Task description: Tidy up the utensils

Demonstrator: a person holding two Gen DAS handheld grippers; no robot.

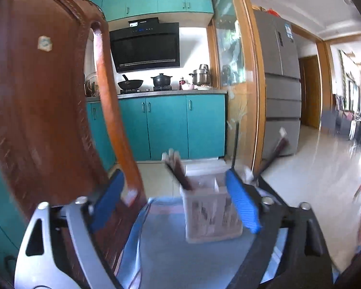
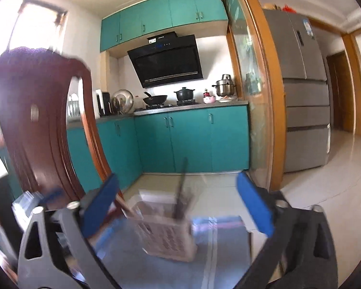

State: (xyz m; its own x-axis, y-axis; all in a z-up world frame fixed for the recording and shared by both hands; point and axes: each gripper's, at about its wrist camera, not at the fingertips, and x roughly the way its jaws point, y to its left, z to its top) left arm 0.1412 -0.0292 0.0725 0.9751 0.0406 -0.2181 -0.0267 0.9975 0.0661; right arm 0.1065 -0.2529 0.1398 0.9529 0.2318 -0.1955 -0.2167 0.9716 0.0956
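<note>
A white perforated utensil holder [image 1: 213,213] stands on a blue cloth [image 1: 175,252] ahead of my left gripper [image 1: 178,190], which is open and empty; the holder sits between its blue fingers. Dark chopsticks [image 1: 178,173] with white ends lean out of the holder's left compartment, and more dark sticks [image 1: 272,154] stand up at its right. In the right wrist view the same holder [image 2: 166,236] is blurred, with dark utensils [image 2: 180,192] upright in it. My right gripper [image 2: 178,204] is open and empty above and in front of the holder.
A carved wooden chair back [image 1: 43,101] stands close on the left, also in the right wrist view [image 2: 36,125]. Teal kitchen cabinets [image 1: 166,125], a stove with pots [image 1: 144,84] and a grey refrigerator [image 1: 279,82] lie beyond. The cloth's far edge [image 2: 219,219] drops to a tiled floor.
</note>
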